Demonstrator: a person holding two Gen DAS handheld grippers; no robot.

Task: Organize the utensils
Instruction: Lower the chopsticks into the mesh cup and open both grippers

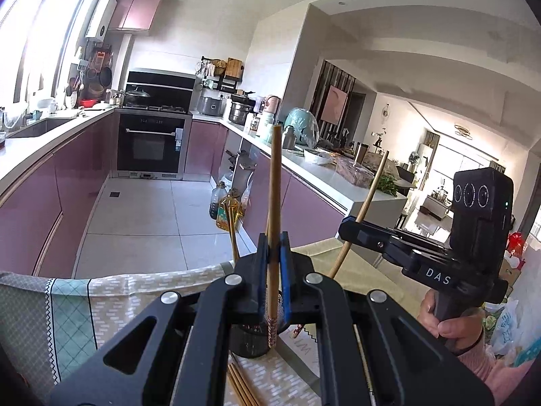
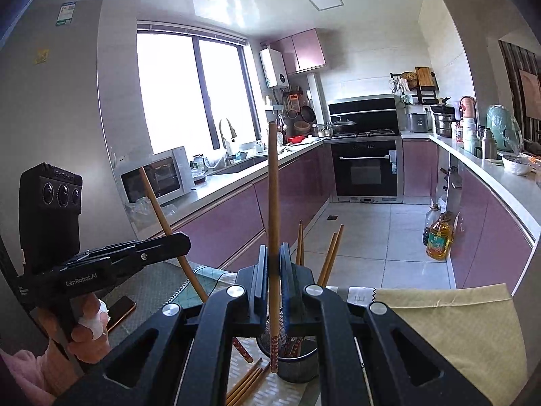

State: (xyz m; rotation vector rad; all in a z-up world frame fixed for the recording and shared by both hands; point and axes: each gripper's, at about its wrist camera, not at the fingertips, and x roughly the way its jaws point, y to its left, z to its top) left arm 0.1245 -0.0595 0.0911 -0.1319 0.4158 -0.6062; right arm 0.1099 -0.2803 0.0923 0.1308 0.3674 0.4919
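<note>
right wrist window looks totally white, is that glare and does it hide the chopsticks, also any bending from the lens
Right wrist view: the window is blown out to white, but the chopstick in the right tool stays sharp. Counters curve from fisheye, and corners go dark. Left wrist view: the window is overexposed too, with the same curving, and the left tool's chopstick is clear.

- utensil holder sits on the tablecloth, right below the right gripper, with several chopsticks standing in it
- loose chopsticks lie flat on the cloth just left of the holder
- left gripper is off to the left with its chopstick tilted
- phone lies on the table under it
- oil bottle stands on the floor, right, beside the cabinets
</note>
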